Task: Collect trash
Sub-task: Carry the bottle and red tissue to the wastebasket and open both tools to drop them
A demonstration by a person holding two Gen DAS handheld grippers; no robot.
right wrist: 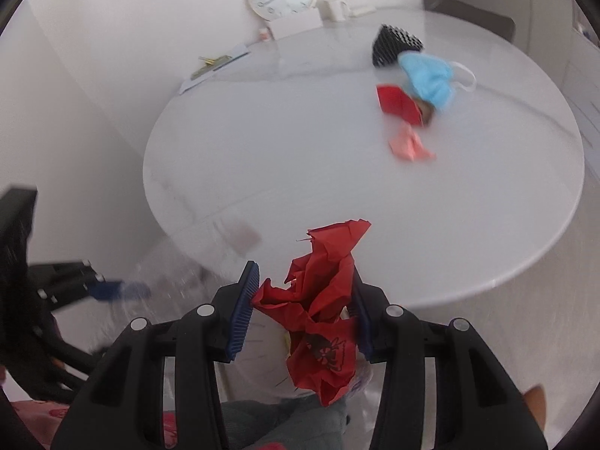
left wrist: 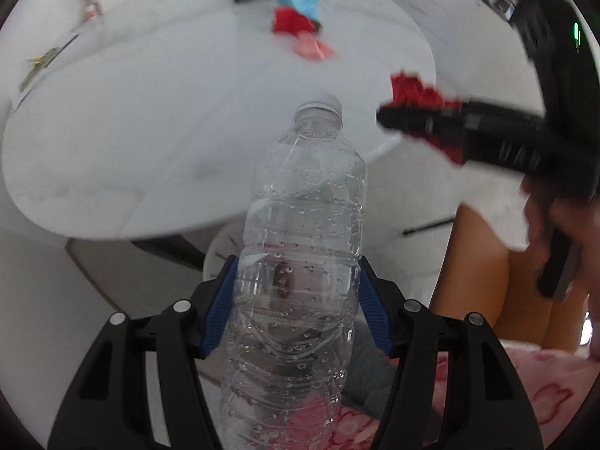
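Bottle [left wrist: 296, 262] base is cut off by the lower edge; the small brown item [right wrist: 425, 110] beneath the blue mask [right wrist: 427, 75] is blurred beyond identification.

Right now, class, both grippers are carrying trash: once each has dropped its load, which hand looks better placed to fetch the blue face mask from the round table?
Right, probably. The face mask lies toward the right of the table, on the right gripper side; the left gripper sits farther across.
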